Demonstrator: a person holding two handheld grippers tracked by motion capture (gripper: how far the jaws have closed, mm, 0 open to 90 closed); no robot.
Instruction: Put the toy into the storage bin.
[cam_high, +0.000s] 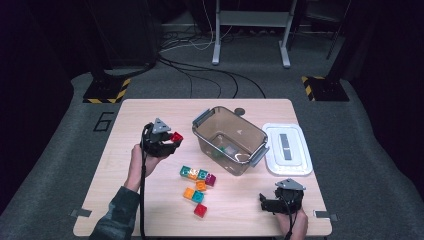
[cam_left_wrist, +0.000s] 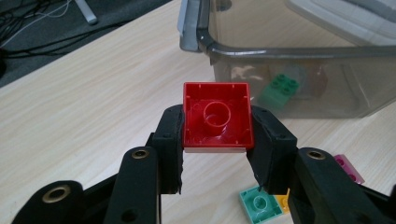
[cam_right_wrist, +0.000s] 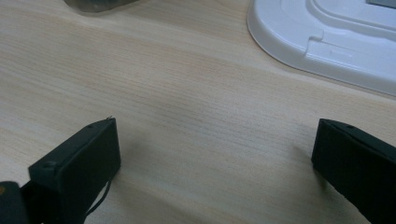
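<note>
Left gripper (cam_left_wrist: 217, 140): jaws clamped square red plastic brick (cam_left_wrist: 217, 116), hollow underside facing camera | right gripper (cam_right_wrist: 215, 154): jaws wide, empty.

I see a glossy red square plastic block (cam_left_wrist: 217, 119) between the matt black jaws of my left gripper (cam_left_wrist: 217, 140). The clear, smoke-tinted plastic bin (cam_high: 202, 135) has grey clip handles, and a green studded brick (cam_left_wrist: 279, 89) shows through its wall. The white plastic lid (cam_high: 287, 149) carries a grey strip. On the pale, fine-grained wooden table (cam_high: 125, 190) the loose blocks are teal, orange, magenta and red. My right gripper (cam_right_wrist: 215, 154) is black too.
</note>
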